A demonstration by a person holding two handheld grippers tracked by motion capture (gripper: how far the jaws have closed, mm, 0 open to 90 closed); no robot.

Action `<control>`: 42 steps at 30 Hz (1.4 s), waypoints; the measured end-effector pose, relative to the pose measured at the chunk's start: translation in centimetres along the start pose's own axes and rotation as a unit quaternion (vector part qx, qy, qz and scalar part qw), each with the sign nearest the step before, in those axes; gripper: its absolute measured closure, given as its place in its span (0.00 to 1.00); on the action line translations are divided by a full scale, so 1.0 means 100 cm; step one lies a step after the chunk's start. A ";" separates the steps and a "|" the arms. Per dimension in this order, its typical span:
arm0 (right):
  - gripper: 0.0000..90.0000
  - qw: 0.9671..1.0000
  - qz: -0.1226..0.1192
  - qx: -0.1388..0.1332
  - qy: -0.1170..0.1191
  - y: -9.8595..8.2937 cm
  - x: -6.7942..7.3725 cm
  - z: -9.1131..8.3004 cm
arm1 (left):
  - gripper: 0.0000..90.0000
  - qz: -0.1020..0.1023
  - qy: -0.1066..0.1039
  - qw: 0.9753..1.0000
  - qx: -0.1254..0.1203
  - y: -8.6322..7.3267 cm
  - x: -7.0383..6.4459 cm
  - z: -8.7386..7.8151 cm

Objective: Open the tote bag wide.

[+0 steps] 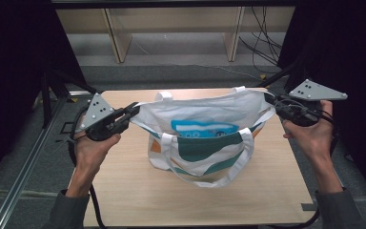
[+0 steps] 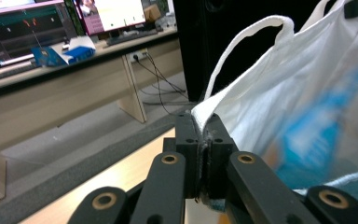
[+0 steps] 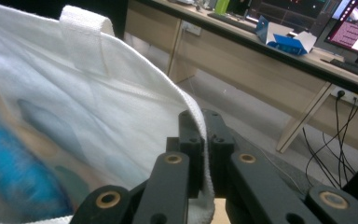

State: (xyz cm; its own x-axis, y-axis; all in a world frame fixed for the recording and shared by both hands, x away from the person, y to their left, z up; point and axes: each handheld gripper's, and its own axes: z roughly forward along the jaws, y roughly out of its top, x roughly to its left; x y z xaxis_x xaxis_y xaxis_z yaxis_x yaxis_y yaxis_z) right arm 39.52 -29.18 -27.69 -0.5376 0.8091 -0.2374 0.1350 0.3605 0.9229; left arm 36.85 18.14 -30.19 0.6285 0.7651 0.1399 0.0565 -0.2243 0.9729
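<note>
Tote bag point(image 1: 200, 138) sits at table point(image 1: 133, 191) ctr. Left gripper point(image 1: 132, 111) clamps the rim at 9 o'clock; right gripper point(image 1: 272, 101) clamps it at 3 o'clock. Opposed pull spreads the mouth, prob. for access to the blue pkg point(image 1: 204, 129) inside.

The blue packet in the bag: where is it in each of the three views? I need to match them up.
High view: blue packet at centre, inside the open tote bag.
Left gripper view: blurred blue patch at right, seen through the cloth.
Right gripper view: blurred blue shape at lower left.
Shared landmark: the bag's white rim, which both grippers pinch.
</note>
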 end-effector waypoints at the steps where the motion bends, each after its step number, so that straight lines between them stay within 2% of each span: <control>1: 0.98 1.000 0.000 0.000 0.000 0.000 0.000 0.000 | 0.96 0.000 0.001 1.000 0.003 -0.003 -0.001 0.001; 4: 0.98 1.000 -0.001 0.015 -0.002 -0.007 0.002 0.006 | 0.96 0.006 0.005 1.000 0.025 -0.017 -0.002 0.007; 5: 0.98 1.000 0.002 0.021 -0.003 -0.011 0.004 0.007 | 0.96 0.000 0.004 1.000 0.027 -0.022 -0.002 0.010; 7: 0.98 1.000 -0.008 0.022 -0.004 -0.017 0.004 0.012 | 0.96 -0.009 0.002 0.999 0.034 -0.030 0.002 0.016; 9: 0.98 1.000 -0.003 0.025 -0.003 -0.023 0.002 0.017 | 0.96 -0.019 -0.001 0.999 0.040 -0.034 0.004 0.022; 10: 0.98 1.000 0.007 0.028 -0.002 -0.026 0.003 0.020 | 0.96 -0.020 0.002 0.999 0.045 -0.035 0.006 0.027; 12: 0.98 0.999 0.012 0.032 -0.008 -0.030 0.003 0.025 | 0.96 -0.019 0.007 0.999 0.047 -0.038 0.008 0.033; 15: 0.98 0.999 0.014 0.034 -0.010 -0.035 0.004 0.031 | 0.96 -0.033 0.009 0.998 0.047 -0.045 0.013 0.041; 16: 0.98 0.999 0.011 0.033 -0.009 -0.037 0.003 0.032 | 0.96 -0.039 0.011 0.998 0.054 -0.049 0.013 0.043; 17: 0.98 0.999 0.017 0.034 -0.007 -0.039 0.005 0.033 | 0.96 -0.025 0.012 0.998 0.054 -0.054 0.016 0.046; 21: 0.98 0.999 0.014 0.040 -0.006 -0.055 0.011 0.039 | 0.96 -0.039 0.004 0.997 0.067 -0.074 0.018 0.054; 23: 0.98 0.999 0.025 0.040 -0.006 -0.072 0.011 0.045 | 0.96 -0.050 -0.003 0.996 0.069 -0.084 0.018 0.060; 24: 0.98 0.999 0.025 0.040 -0.006 -0.072 0.011 0.045 | 0.96 -0.052 -0.001 0.996 0.071 -0.087 0.017 0.062; 25: 0.98 0.998 0.038 0.043 -0.009 -0.082 0.011 0.047 | 0.95 -0.052 -0.004 0.996 0.075 -0.091 0.016 0.066; 28: 0.97 0.998 0.046 0.041 -0.008 -0.091 0.009 0.049 | 0.95 -0.042 -0.003 0.995 0.094 -0.098 0.012 0.074; 30: 0.97 0.997 0.061 0.043 0.004 -0.093 0.007 0.048 | 0.95 -0.046 0.000 0.994 0.100 -0.102 0.012 0.078; 33: 0.97 0.998 0.041 0.047 -0.004 -0.095 0.009 0.049 | 0.95 -0.047 -0.001 0.993 0.109 -0.110 0.013 0.081; 36: 0.96 0.998 0.030 0.057 -0.004 -0.096 0.009 0.049 | 0.94 -0.050 -0.005 0.990 0.128 -0.124 0.008 0.084; 38: 0.96 0.998 0.035 0.060 -0.005 -0.098 0.011 0.049 | 0.94 -0.047 -0.009 0.989 0.141 -0.130 0.006 0.086; 42: 0.95 0.996 0.029 0.083 0.000 -0.109 0.009 0.050 | 0.94 -0.026 -0.018 0.987 0.159 -0.144 0.000 0.092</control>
State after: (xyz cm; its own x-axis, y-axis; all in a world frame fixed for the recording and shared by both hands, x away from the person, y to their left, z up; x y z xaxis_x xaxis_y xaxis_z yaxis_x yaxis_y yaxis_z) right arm 41.68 -30.09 -39.49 -0.5249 0.8307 -0.1854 0.3007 0.3848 0.8726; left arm 43.15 15.85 -45.90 0.6451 0.7599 0.0794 0.3255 -0.3673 0.8712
